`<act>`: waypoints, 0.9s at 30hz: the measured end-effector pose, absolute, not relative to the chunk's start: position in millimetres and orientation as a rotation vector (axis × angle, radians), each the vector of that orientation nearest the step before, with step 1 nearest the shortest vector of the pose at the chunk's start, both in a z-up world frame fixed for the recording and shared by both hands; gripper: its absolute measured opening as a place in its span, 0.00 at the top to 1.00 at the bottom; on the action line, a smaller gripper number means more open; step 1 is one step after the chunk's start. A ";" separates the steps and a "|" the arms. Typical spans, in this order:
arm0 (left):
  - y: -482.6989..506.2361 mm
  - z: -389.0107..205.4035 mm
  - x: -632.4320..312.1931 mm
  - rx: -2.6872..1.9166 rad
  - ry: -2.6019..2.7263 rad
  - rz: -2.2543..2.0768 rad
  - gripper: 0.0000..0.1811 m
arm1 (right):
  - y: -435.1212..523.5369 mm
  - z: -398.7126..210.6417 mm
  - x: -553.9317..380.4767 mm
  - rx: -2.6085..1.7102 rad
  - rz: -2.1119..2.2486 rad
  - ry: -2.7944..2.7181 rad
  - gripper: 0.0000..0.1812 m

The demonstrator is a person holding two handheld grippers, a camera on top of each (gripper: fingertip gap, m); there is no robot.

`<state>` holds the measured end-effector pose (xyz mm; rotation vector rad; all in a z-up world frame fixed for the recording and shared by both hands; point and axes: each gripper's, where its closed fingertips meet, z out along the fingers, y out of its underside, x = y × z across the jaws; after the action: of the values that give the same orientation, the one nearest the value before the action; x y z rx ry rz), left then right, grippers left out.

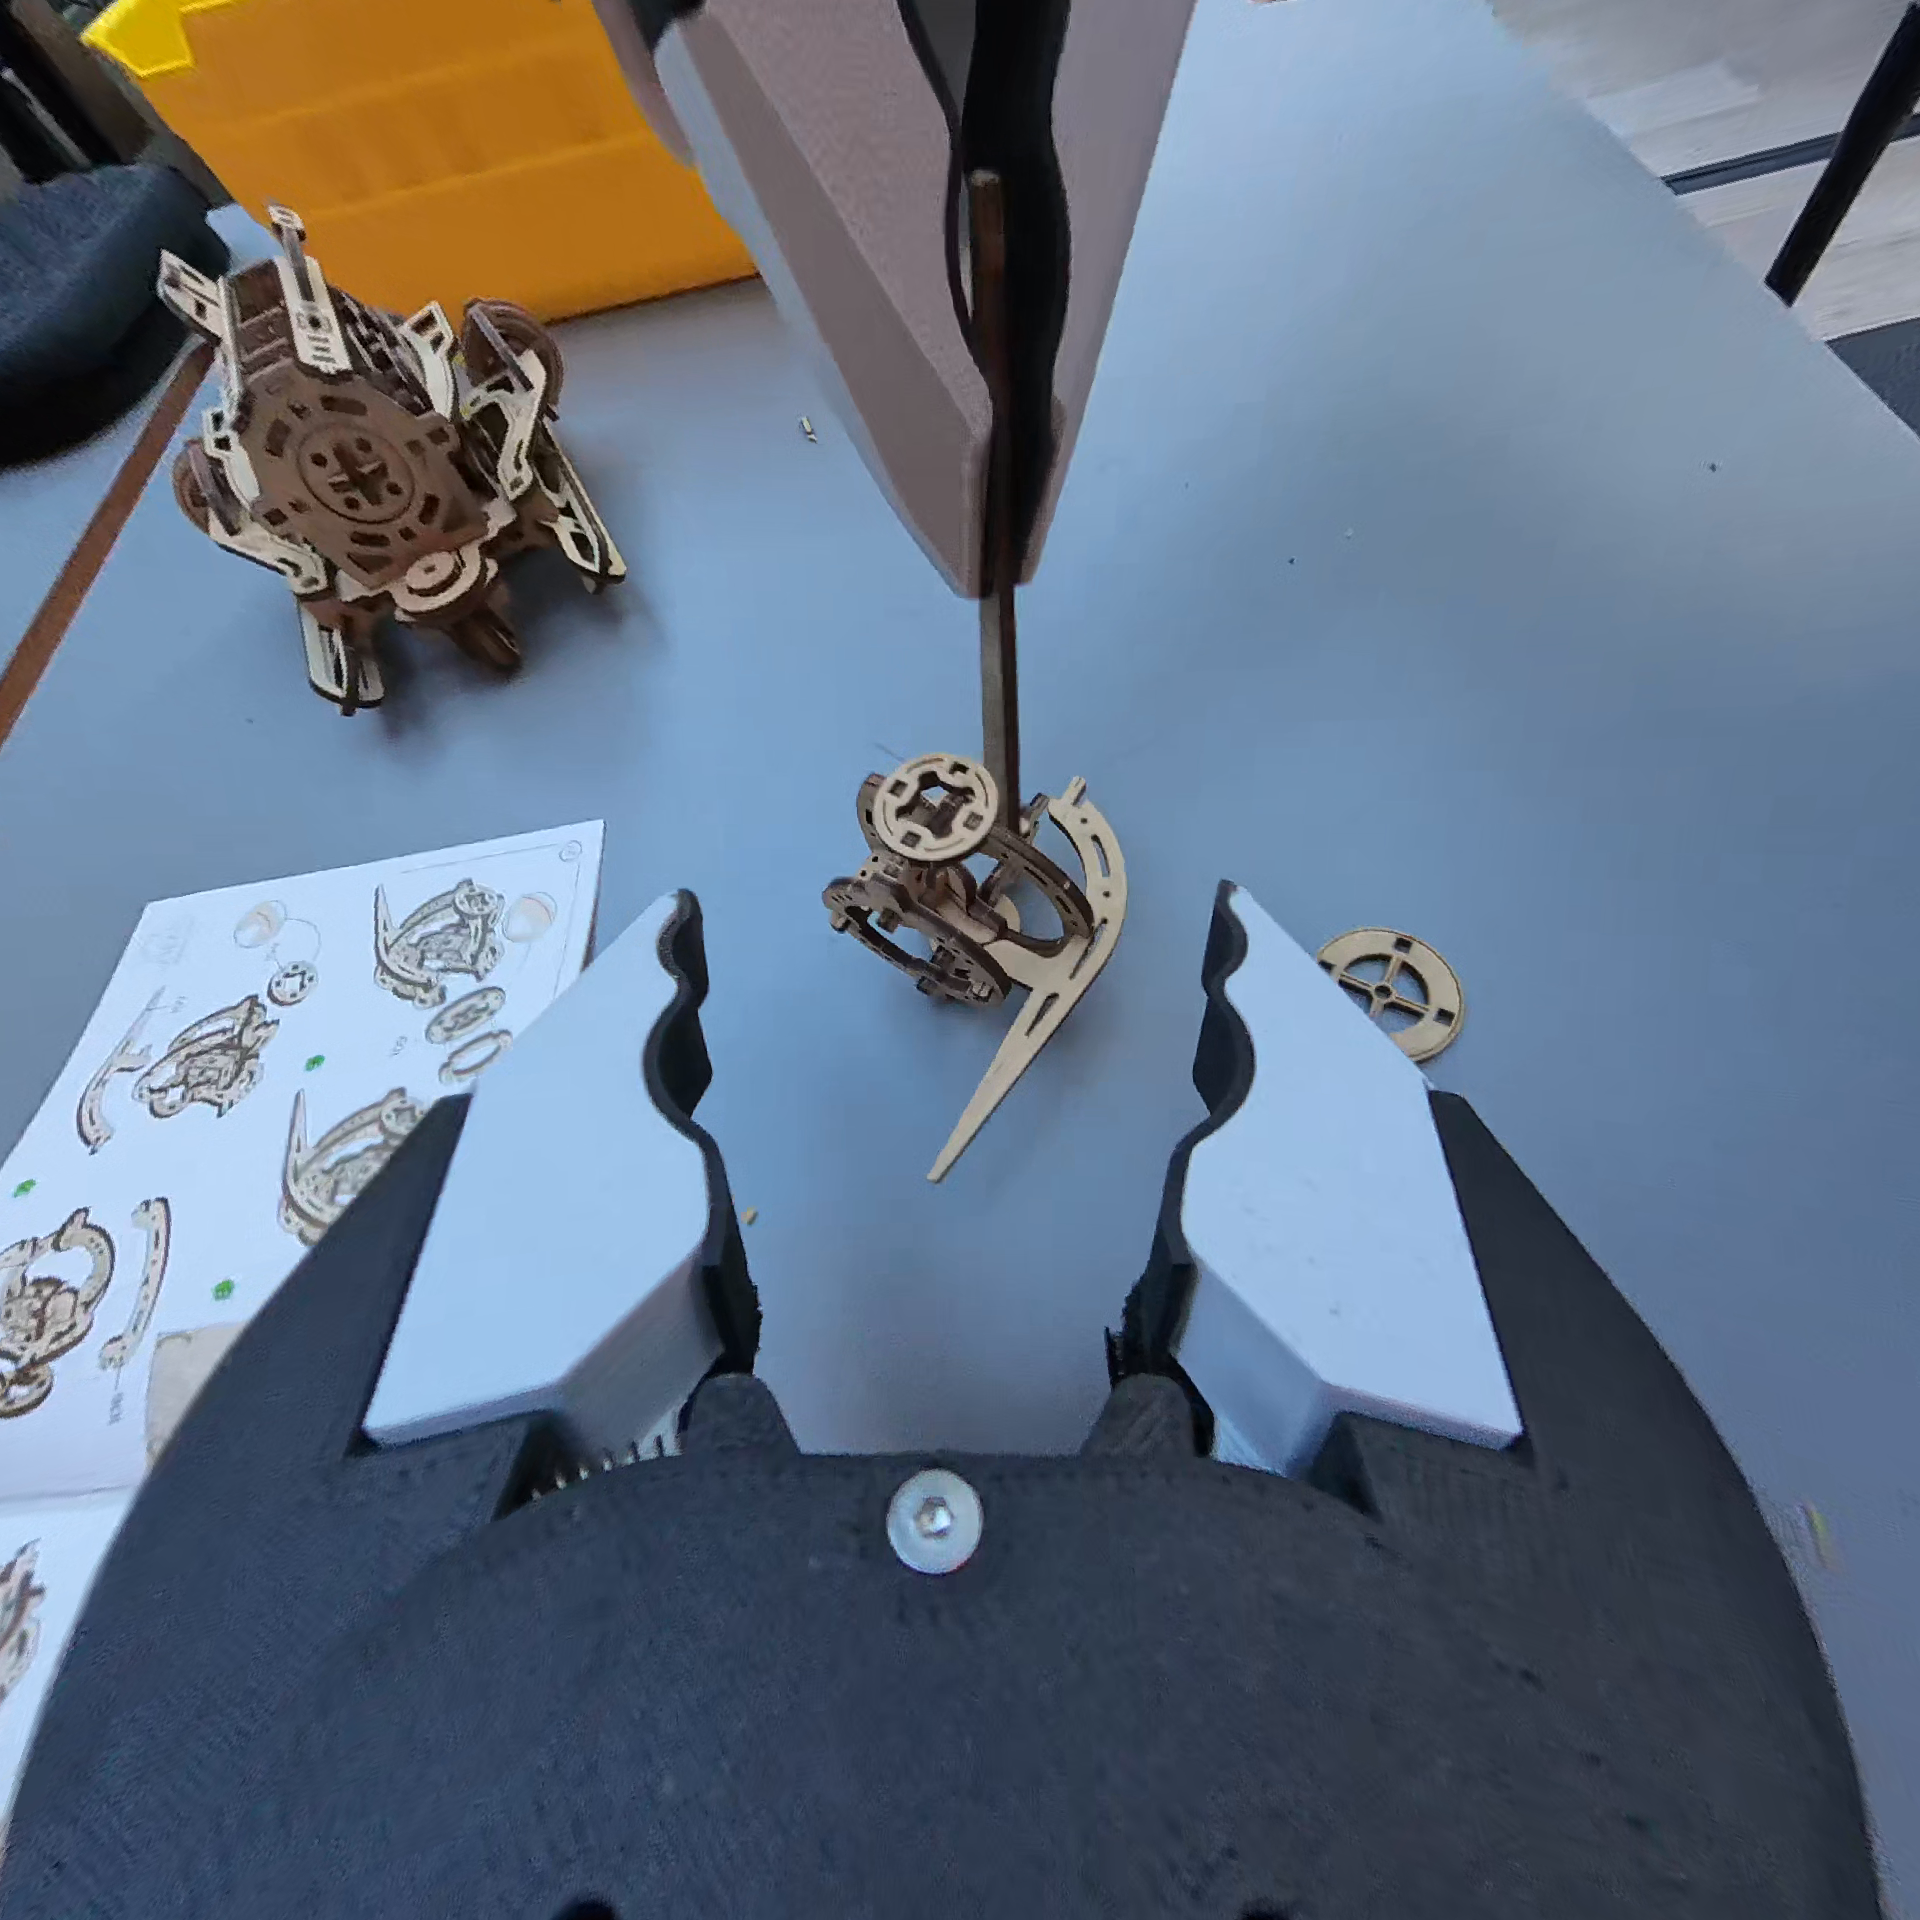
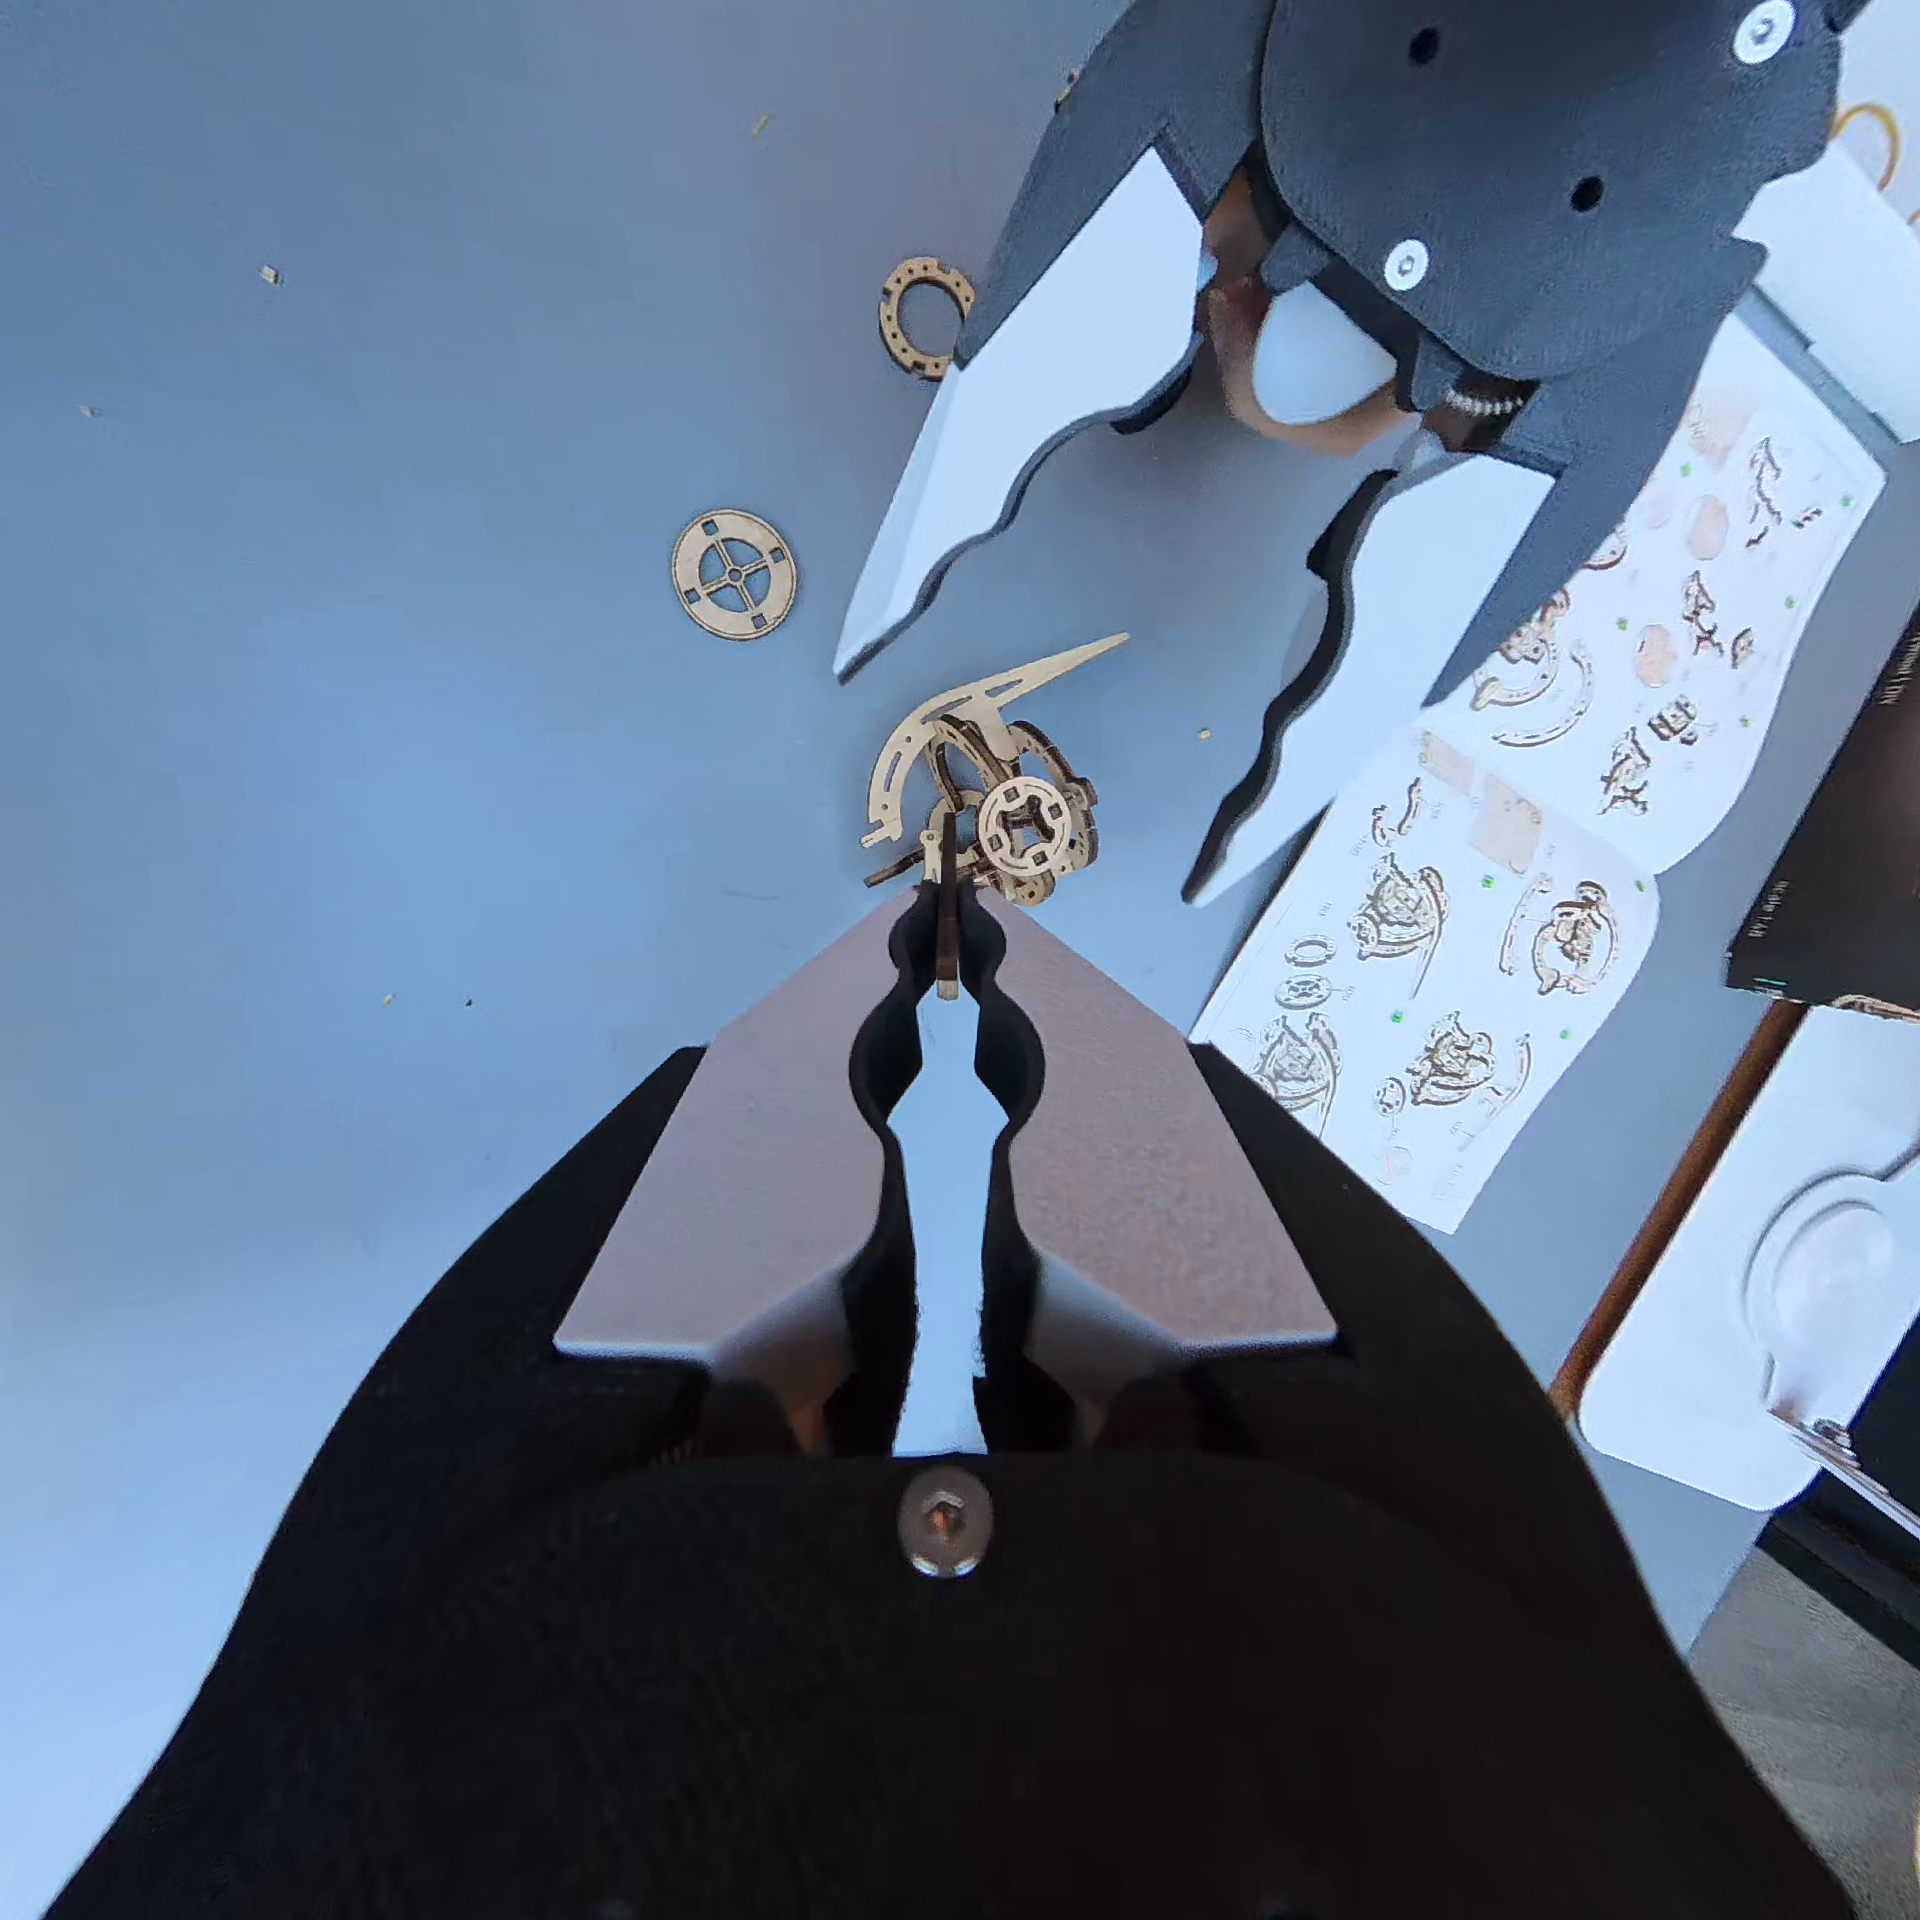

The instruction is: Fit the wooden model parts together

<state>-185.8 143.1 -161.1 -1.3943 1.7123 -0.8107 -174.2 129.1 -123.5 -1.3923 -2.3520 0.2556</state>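
Note:
A small wooden sub-assembly with a round slotted disc and a curved pointed arm stands on the grey table. It also shows in the right wrist view. My right gripper is shut on a thin wooden strip. It holds the strip on edge, with the strip's far end against the sub-assembly beside the disc. In the left wrist view the right gripper comes down from above with the strip. My left gripper is open and empty just short of the sub-assembly, and also shows in the right wrist view.
A spoked wooden disc lies right of the sub-assembly, and a notched ring lies farther off. A large built wooden model stands at the back left before a yellow bin. An instruction sheet lies on the left.

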 end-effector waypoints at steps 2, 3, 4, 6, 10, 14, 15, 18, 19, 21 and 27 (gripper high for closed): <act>143.0 -158.9 -182.8 -1.369 1.730 -0.850 0.47 | 131.6 -125.9 -174.2 -1.418 0.233 -2.363 1.00; 143.2 -158.2 -181.6 -1.355 1.745 -0.862 0.48 | 132.5 -126.8 -174.4 -1.431 0.227 -2.366 1.00; 142.1 -157.9 -180.5 -1.337 1.766 -0.877 0.48 | 133.1 -127.6 -174.9 -1.444 0.224 -2.369 1.00; 141.2 -158.9 -177.8 -1.319 1.803 -0.892 0.50 | 133.7 -129.9 -175.6 -1.466 0.219 -2.384 1.00; 142.4 -164.9 -173.0 -1.306 1.849 -0.885 0.54 | 132.3 -135.7 -176.1 -1.474 0.201 -2.442 1.00; 142.7 -169.1 -171.6 -1.295 1.858 -0.888 0.59 | 130.1 -140.3 -177.4 -1.468 0.194 -2.488 1.00; 142.2 -169.7 -171.4 -1.291 1.859 -0.888 0.60 | 129.8 -141.3 -177.5 -1.468 0.192 -2.498 1.00; 140.6 -171.5 -171.2 -1.289 1.868 -0.891 0.61 | 130.3 -141.5 -178.8 -1.466 0.176 -2.505 1.00; 139.1 -170.8 -170.9 -1.290 1.866 -0.909 0.61 | 129.5 -140.7 -179.7 -1.463 0.176 -2.506 1.00; 137.5 -168.1 -170.2 -1.289 1.856 -0.940 0.60 | 130.4 -139.1 -180.0 -1.453 0.145 -2.508 1.00; 136.5 -166.7 -167.7 -1.278 1.870 -0.977 0.57 | 129.4 -139.5 -176.2 -1.446 0.063 -2.546 1.00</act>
<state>-167.7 136.5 -166.7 -1.2783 1.8702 -0.9767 -176.2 129.4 -139.5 -1.4461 -2.5465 0.0632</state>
